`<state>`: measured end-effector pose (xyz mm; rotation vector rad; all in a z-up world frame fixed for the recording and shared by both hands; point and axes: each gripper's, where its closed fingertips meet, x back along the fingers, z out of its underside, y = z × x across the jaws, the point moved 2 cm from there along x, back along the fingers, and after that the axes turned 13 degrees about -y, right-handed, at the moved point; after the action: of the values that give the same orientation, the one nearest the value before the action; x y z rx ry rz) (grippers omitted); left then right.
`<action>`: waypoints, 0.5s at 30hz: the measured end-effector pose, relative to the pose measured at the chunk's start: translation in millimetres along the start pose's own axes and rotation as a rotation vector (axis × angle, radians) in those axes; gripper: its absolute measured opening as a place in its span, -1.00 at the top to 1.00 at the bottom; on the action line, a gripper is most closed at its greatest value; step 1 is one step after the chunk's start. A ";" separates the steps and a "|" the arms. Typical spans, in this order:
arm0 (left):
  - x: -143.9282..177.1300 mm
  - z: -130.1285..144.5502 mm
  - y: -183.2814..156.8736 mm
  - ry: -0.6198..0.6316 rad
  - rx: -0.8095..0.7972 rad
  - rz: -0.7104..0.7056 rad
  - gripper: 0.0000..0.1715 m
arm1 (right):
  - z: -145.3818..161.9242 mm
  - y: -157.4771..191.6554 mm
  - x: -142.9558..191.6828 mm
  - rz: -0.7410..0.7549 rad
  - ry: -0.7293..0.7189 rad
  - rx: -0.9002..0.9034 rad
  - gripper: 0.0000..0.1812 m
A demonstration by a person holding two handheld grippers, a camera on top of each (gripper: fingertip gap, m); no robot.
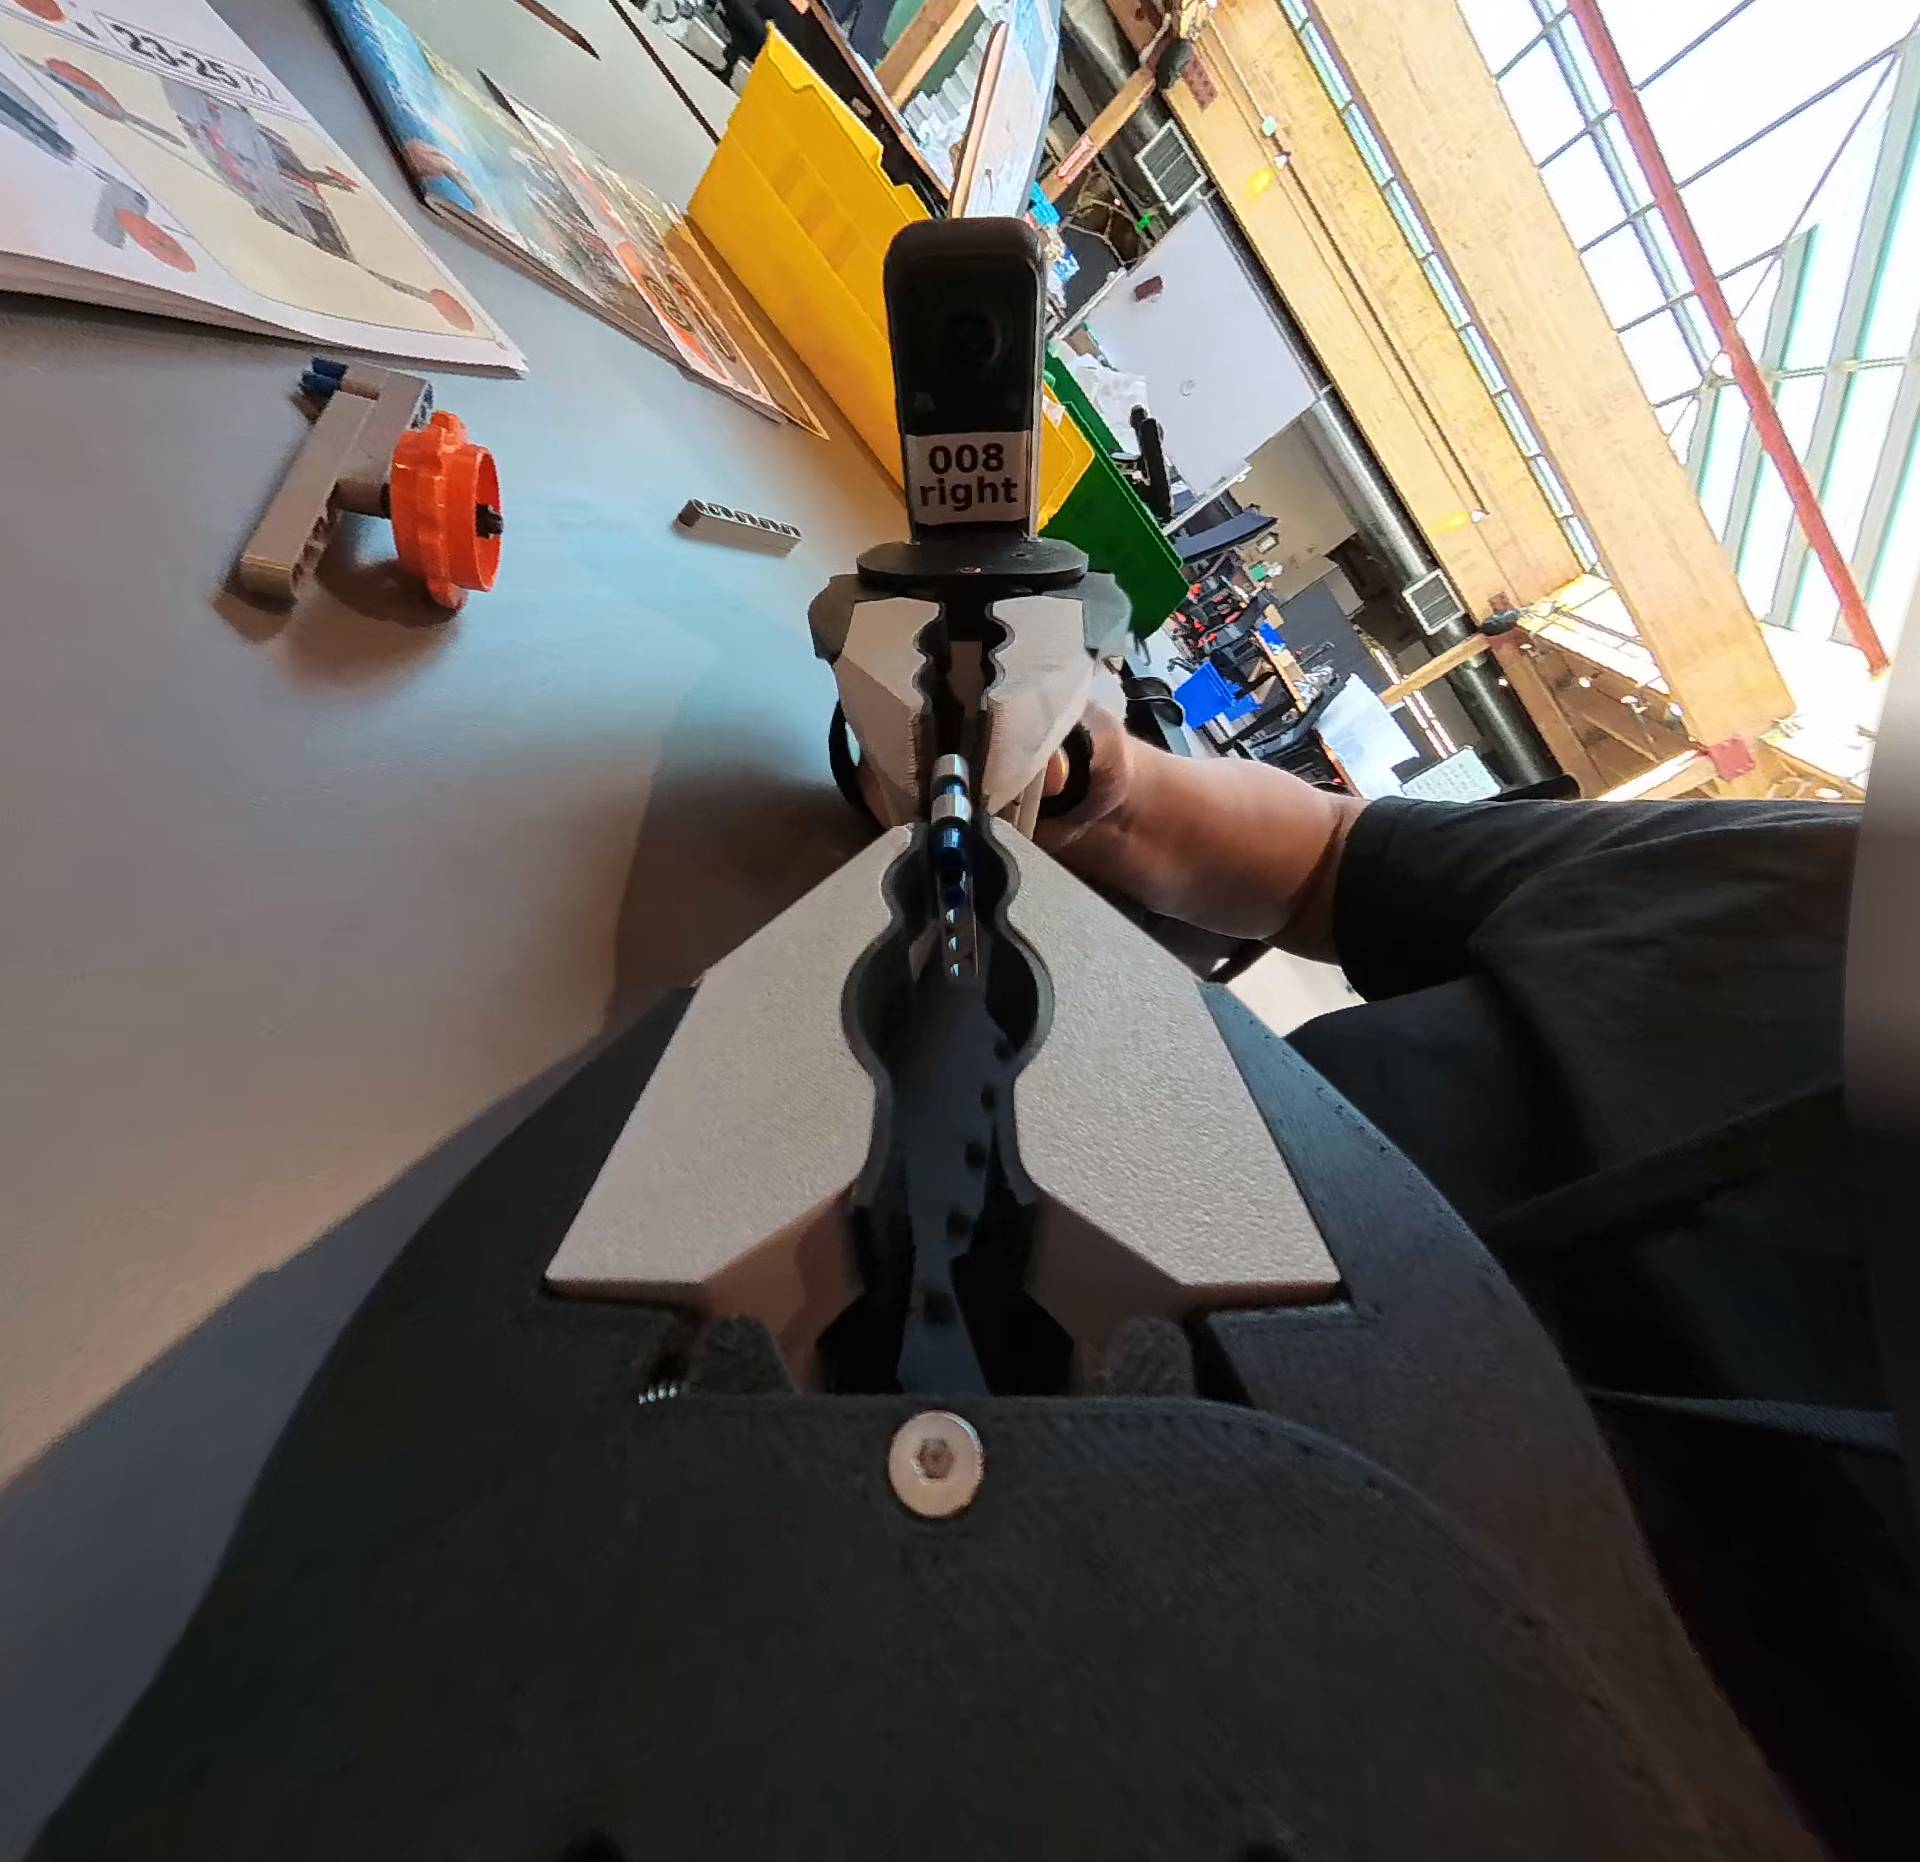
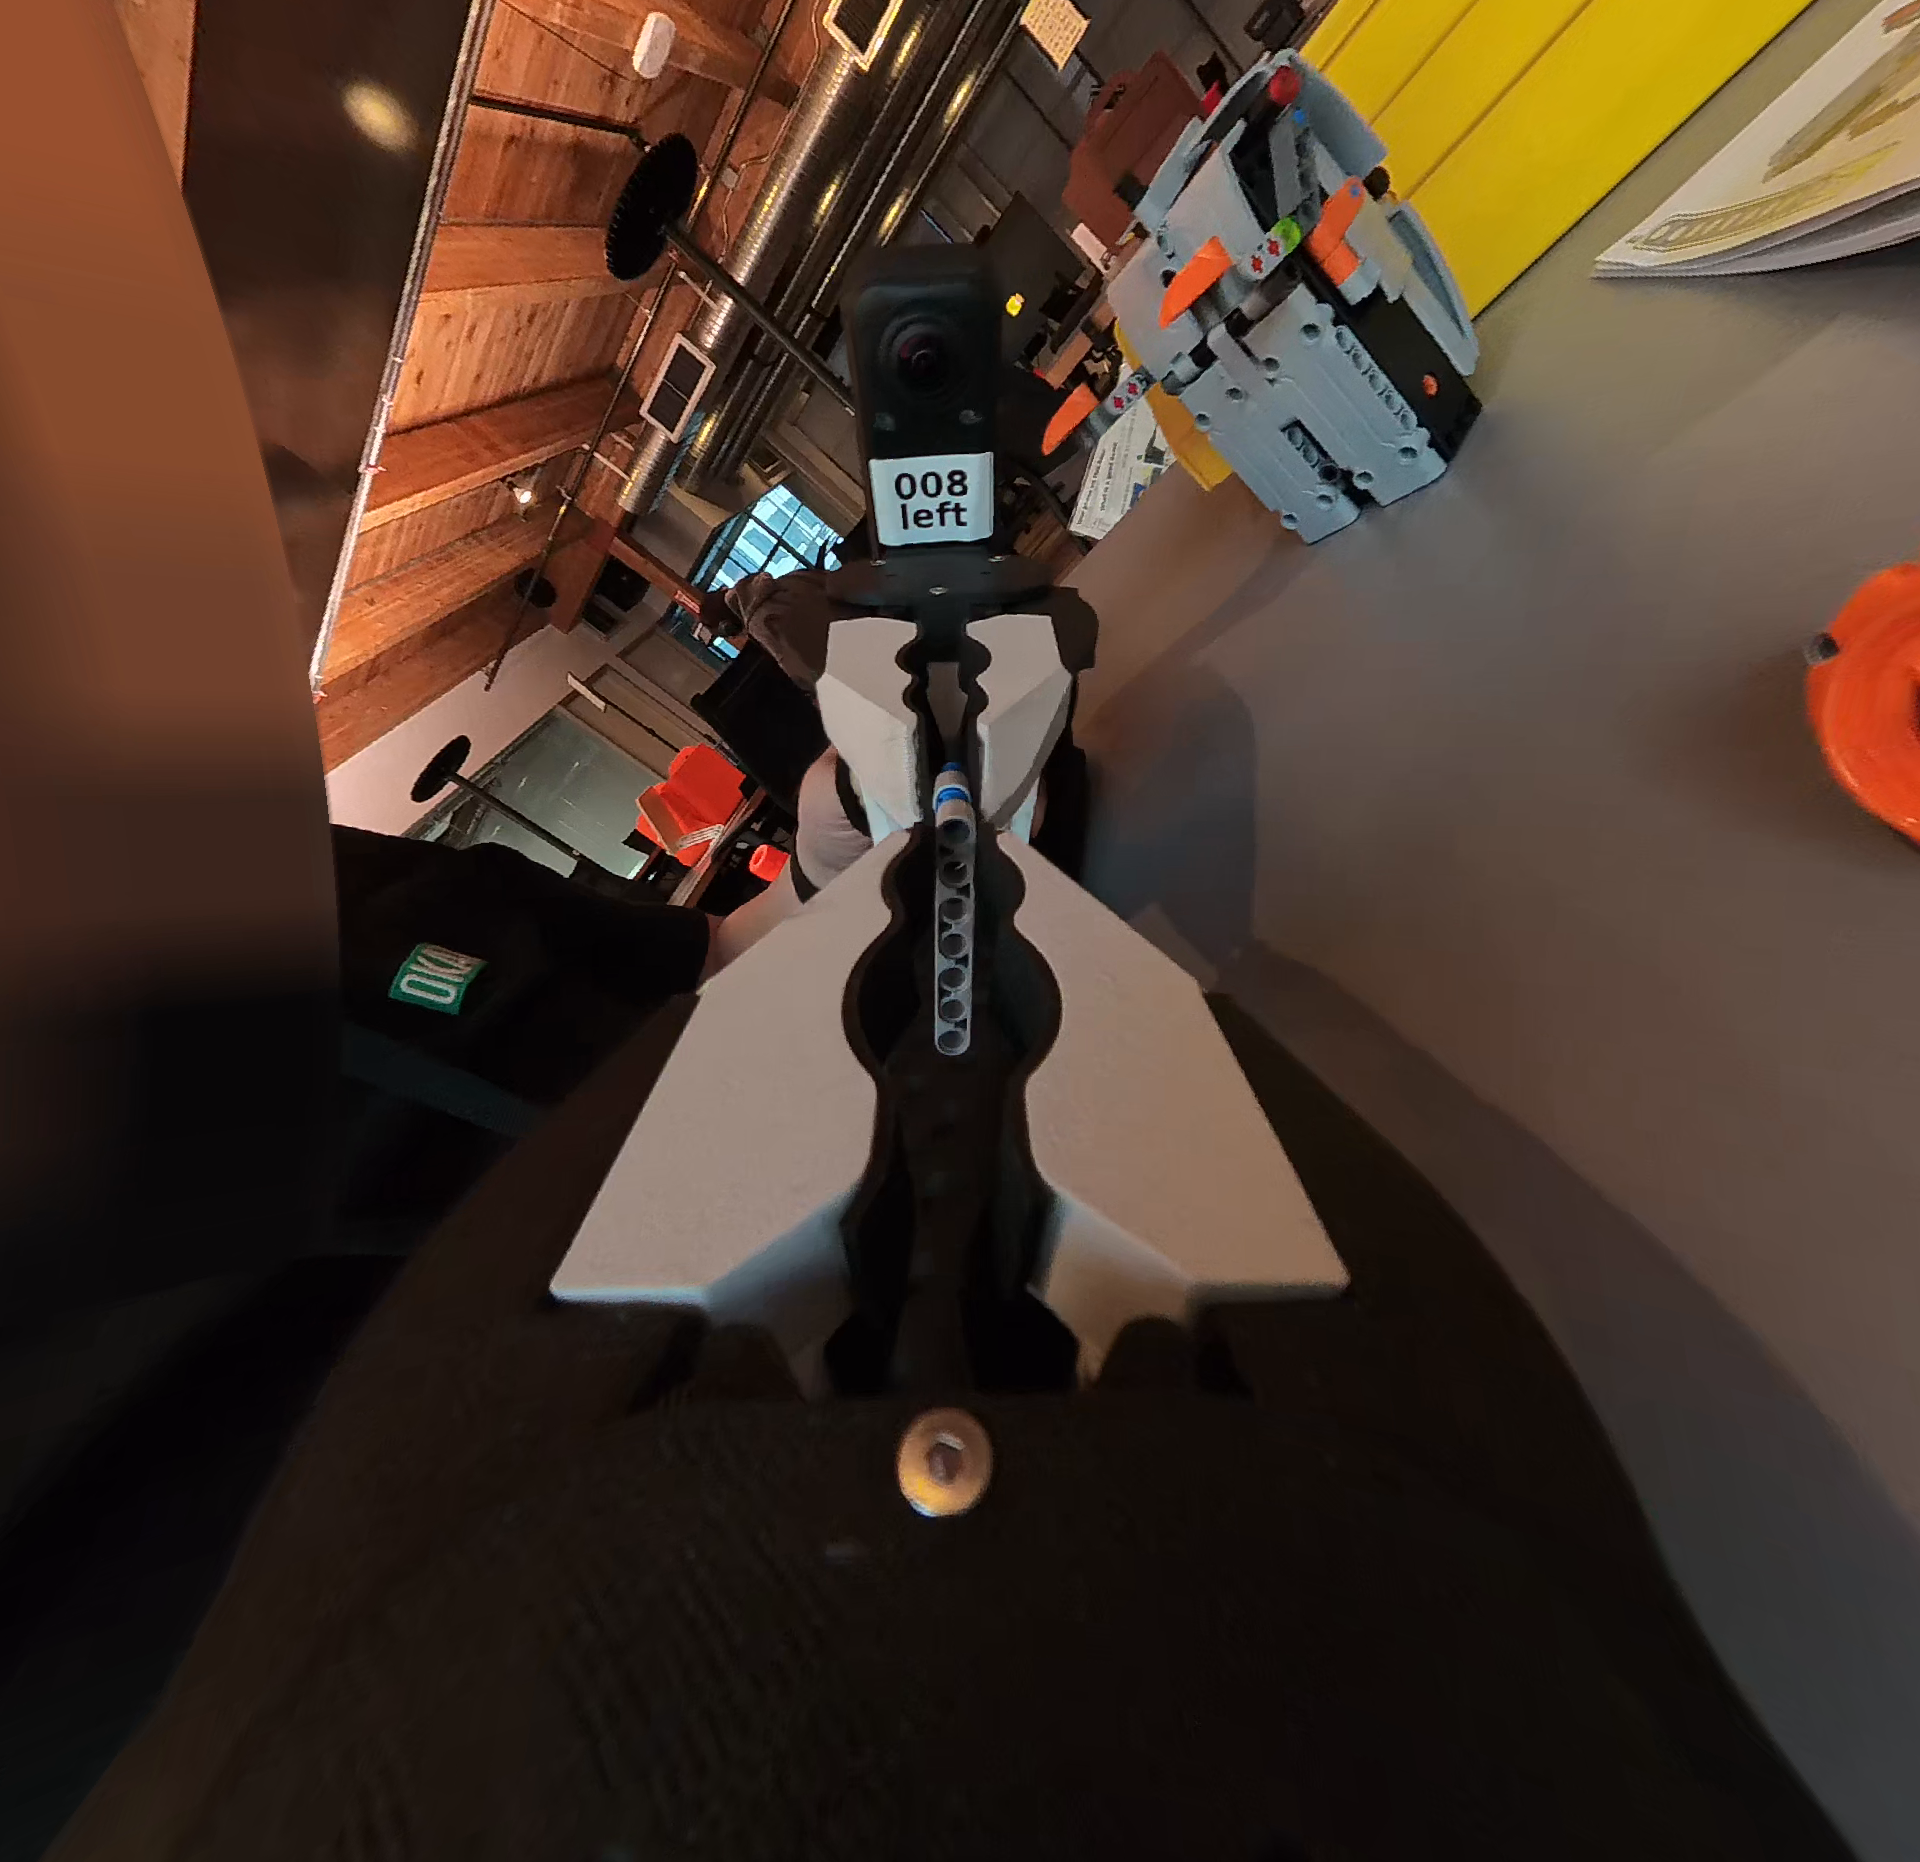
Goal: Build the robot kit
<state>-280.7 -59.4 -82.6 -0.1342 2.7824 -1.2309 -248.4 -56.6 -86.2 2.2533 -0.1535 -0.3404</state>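
Note:
My left gripper [image 1: 951, 848] is shut on a small blue piece [image 1: 952, 882] that sticks out past its fingertips. My right gripper [image 2: 951, 848] is shut on a thin grey beam with holes [image 2: 951, 945]. The two grippers face each other tip to tip above the grey table [image 1: 312, 877]. The right gripper [image 1: 951, 763] shows in the left wrist view with the beam's end [image 1: 951, 789] meeting the blue piece. The left gripper [image 2: 951, 763] shows in the right wrist view with the blue and white piece [image 2: 951, 786] at the beam's tip. A hand holds each gripper.
On the table lie an orange gear on a grey beam assembly [image 1: 364, 493], a loose grey beam [image 1: 738, 526], an open instruction booklet [image 1: 208, 181] and a magazine [image 1: 540, 181]. Yellow [image 1: 821, 212] and green [image 1: 1112, 524] bins stand behind. A grey built model [image 2: 1299, 306] stands near the yellow bin. My left and right fingertips are right by each other. From either gripper's tips it is about 20 centimeters to the grey built model [image 2: 1299, 306].

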 end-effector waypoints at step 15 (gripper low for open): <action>2.8 2.0 -3.8 0.017 0.044 0.054 0.93 | 2.0 6.1 1.5 -0.032 0.018 0.015 0.94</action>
<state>-283.2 -63.7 -81.2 -0.0445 2.7517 -1.2853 -247.6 -62.3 -83.1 2.2752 -0.1103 -0.3367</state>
